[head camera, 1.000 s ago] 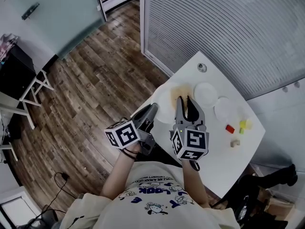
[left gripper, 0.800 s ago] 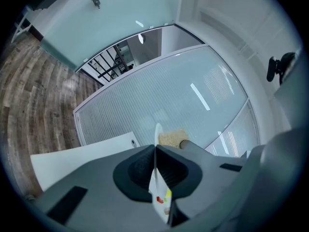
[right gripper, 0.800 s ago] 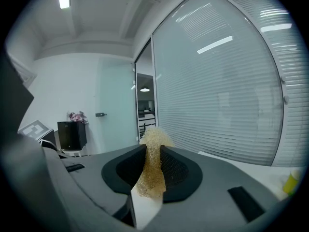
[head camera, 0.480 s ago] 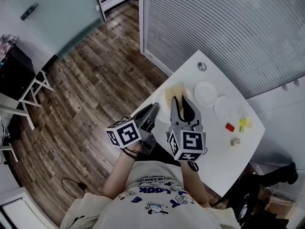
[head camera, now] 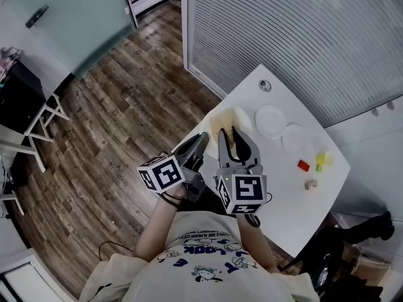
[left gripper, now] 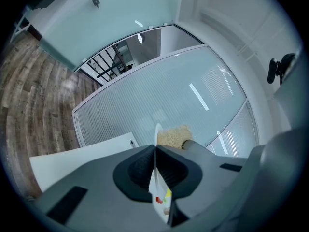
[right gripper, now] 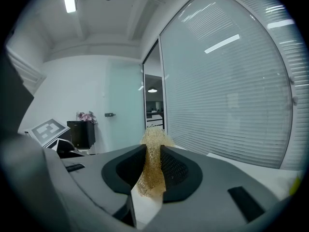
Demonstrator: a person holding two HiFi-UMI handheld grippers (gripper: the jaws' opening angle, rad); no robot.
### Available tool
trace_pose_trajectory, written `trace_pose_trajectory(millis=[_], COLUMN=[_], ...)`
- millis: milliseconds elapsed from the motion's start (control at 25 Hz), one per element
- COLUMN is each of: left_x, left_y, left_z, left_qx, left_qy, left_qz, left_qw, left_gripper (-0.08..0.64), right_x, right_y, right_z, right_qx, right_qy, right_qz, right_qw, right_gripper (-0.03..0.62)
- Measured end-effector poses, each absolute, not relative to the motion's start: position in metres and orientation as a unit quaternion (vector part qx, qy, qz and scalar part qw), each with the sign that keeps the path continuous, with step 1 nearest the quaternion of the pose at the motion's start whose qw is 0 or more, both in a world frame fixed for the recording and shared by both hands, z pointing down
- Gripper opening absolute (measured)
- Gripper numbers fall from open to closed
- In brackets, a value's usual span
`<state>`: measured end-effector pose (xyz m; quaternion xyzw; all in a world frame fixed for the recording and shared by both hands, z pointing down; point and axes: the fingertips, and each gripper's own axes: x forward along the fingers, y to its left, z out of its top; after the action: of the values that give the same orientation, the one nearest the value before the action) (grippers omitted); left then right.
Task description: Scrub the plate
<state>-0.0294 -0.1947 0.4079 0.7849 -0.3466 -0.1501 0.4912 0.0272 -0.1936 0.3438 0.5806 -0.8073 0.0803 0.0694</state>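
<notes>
1. The white table [head camera: 286, 197] carries two white dishes [head camera: 271, 120] and a few small coloured blocks [head camera: 304, 165] on its far side.
2. The plate [left gripper: 156, 133] stands on edge above the table's left edge, with its rim pinched between the jaws of the left gripper [left gripper: 155, 167].
3. The right gripper [right gripper: 153, 164] has its jaws clamped on a tan mesh scourer [right gripper: 152, 141].
4. The scourer's free tuft sits just beside the plate's face; whether they touch cannot be told.

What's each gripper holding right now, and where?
Left gripper pinches the white plate by its rim; right gripper clamps the tan mesh scrubber near its middle.
</notes>
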Motion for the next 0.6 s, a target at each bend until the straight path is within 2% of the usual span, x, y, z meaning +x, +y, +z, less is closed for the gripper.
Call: trace_pose_trajectory(millis=[600], left_x=[-0.042], left_y=[-0.198], left_z=[0.409], left_qx=[0.773], left_qy=[-0.358], left_qz=[-0.170], left_qw=[0.495], left_gripper=[0.028], right_x=[0.011], right_y=[-0.181], right_z=[0.348], right_qx=[0.557], right_qy=[-0.823], right_qz=[0.089], right_qw=[0.070], right_gripper=[0.092])
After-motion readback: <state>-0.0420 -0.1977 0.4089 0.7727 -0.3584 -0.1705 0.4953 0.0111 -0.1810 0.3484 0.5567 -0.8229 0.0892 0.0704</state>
